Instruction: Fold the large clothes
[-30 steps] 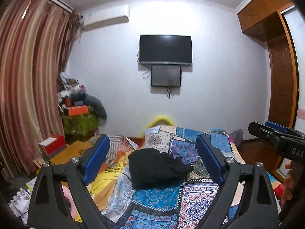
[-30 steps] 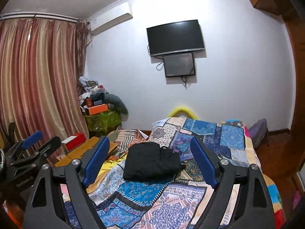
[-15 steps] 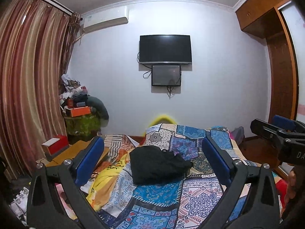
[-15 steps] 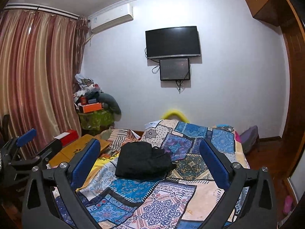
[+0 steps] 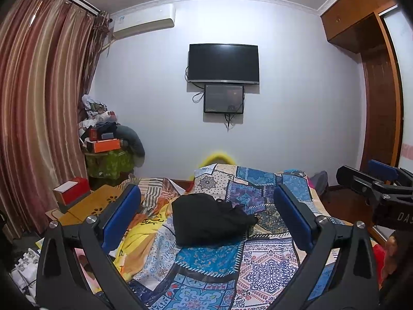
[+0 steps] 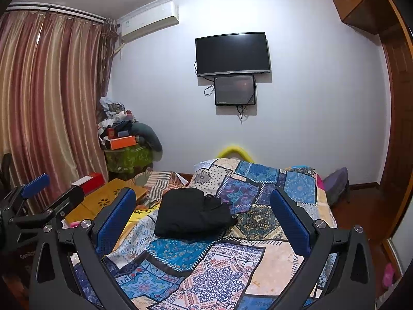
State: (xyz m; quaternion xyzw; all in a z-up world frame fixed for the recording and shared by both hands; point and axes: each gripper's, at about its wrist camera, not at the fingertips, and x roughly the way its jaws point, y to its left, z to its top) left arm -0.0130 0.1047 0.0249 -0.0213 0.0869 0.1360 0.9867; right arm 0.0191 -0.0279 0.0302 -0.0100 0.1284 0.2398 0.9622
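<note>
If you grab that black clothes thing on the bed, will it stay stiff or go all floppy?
Probably floppy: the black garment lies in a soft, rumpled heap on the quilt. It will likely sag and unfold when lifted by one edge. It probably won't roll or slide much, since cloth rests on cloth.

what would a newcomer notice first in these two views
First the black garment, a dark bundle in the middle of the bright patchwork bedspread with nothing touching it. Next the blue-padded left gripper and right gripper, both wide open and empty, framing the garment. Behind, a black television hangs on the white wall.
</note>
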